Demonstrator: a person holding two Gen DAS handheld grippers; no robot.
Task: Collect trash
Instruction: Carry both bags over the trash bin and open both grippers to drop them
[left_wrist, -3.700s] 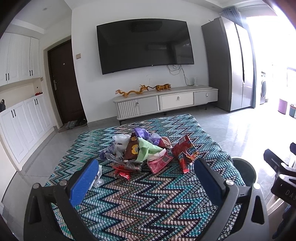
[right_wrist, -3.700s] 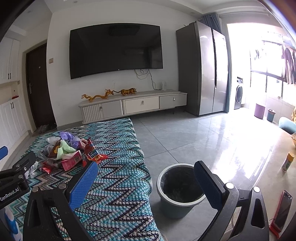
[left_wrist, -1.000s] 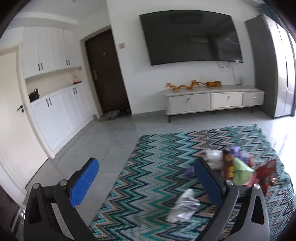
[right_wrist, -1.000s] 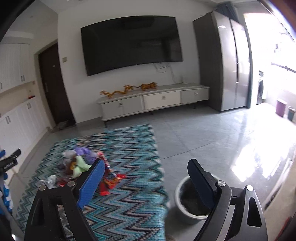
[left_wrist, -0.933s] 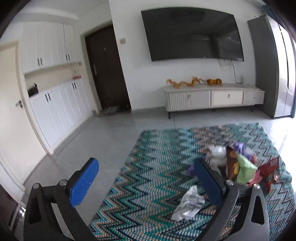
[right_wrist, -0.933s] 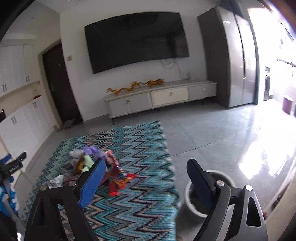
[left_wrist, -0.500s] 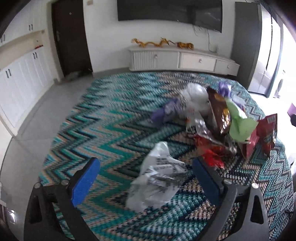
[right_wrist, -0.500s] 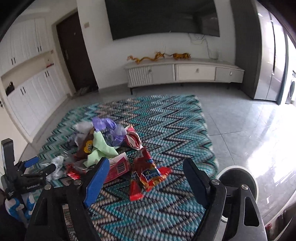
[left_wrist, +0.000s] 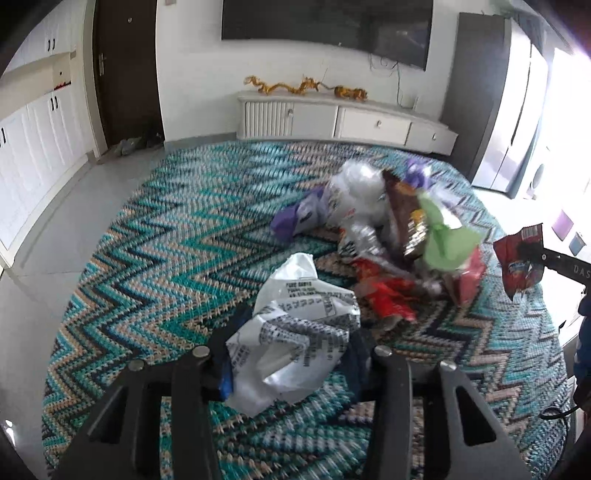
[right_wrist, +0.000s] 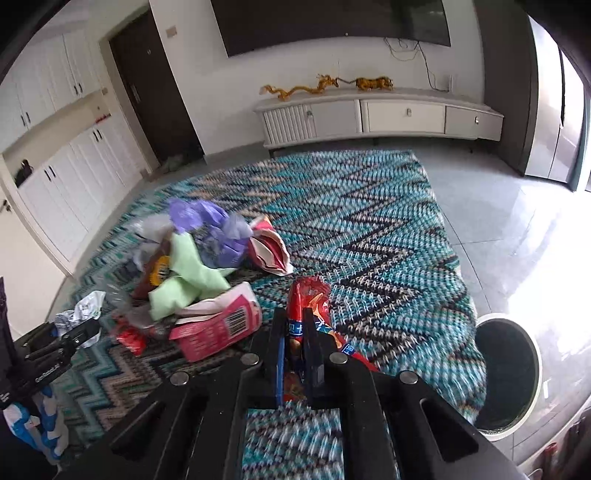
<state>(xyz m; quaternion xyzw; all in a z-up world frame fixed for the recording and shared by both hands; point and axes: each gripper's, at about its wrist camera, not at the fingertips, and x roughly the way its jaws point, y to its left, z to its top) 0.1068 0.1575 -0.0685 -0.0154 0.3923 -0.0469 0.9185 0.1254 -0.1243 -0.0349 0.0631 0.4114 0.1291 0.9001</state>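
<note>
Pinching thin film on both sides, so slips are the main risk. Right tool (right_wrist: 294, 354) is sitting fully clamped on the red snack wrapper (right_wrist: 308, 295), gripping only its near end; the rest is hanging loose, so it is likely tearing or sliding out on the swing to the bin (right_wrist: 508, 373), which is standing on the floor just off the rug's right edge. Left tool (left_wrist: 291, 363) is closing, jaws roughly half shut, with the crumpled white printed wrapper (left_wrist: 295, 332) between the blue pads (left_wrist: 225, 369); pads appear to be touching it at both flanks. Crumpled plastic is springy and may be popping free, or the tips may be snagging the rug (left_wrist: 166, 236) weave.

Trash pile (right_wrist: 192, 273) is lying mid-rug, left of the right tool, far-right of the left tool. Dragging either wrapper sideways could be scattering it.

Counts: two tools, one bin, one rug, one red wrapper held, one white wrapper being grabbed, one pink carton (right_wrist: 218, 326), one green bag (right_wrist: 184, 280), one purple bag (right_wrist: 207, 229). Remaining pile pieces are overlapping and blurred; cannot count exactly.
</note>
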